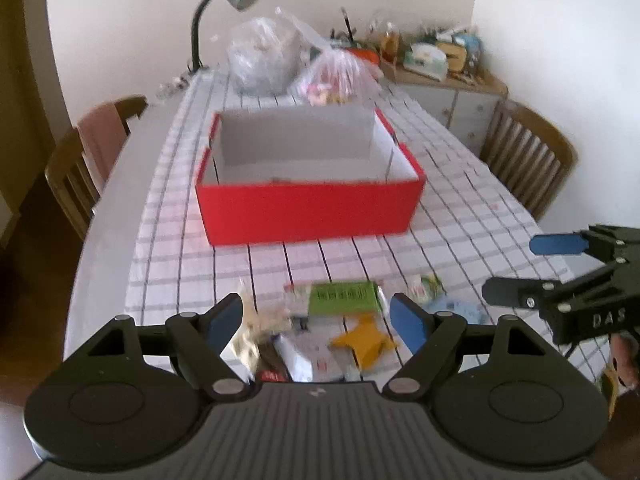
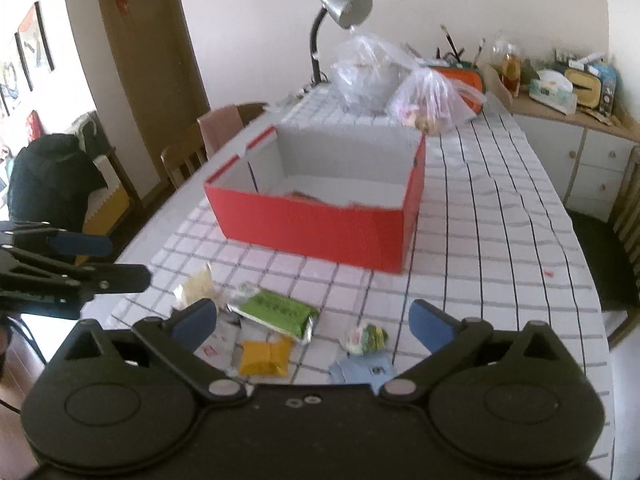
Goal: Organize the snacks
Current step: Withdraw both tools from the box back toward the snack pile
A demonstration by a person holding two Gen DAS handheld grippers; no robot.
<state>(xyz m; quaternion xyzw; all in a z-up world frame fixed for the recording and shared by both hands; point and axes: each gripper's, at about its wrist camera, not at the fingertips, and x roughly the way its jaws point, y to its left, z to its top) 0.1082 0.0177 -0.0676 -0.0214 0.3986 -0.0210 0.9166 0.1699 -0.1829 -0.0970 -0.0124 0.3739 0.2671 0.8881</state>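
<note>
Red cardboard box [image 1: 310, 212] sits open in the middle of my worktop [image 2: 500, 216], on a white checked cloth, with something lying low inside that I cannot make out. The snacks lie in a loose heap on the near edge, well short of the box: a green packet [image 2: 276, 312] with print too blurred to read, a yellow packet [image 2: 264, 358], a small round green-and-white wrapped sweet [image 2: 366, 338], a pale blue sachet [image 2: 362, 370] and a crinkled cream wrapper [image 2: 200, 286]. The only lettering I can read is "DAS" on the body of my right gripper [image 1: 532, 268], seen from the left wrist camera.

My left gripper [image 1: 316, 320] hangs over the heap with its jaws wide and nothing between the blue pads. My right gripper's jaws are spread fully wide, also empty, above the round sweet and the blue sachet.

Beyond the box stand two knotted clear plastic bags [image 2: 400, 80] and a silver desk lamp [image 2: 344, 8]. A wooden chair with a pink cloth [image 1: 100, 140] stands at the worktop's side, and a cluttered sideboard [image 2: 560, 92] lines the wall.
</note>
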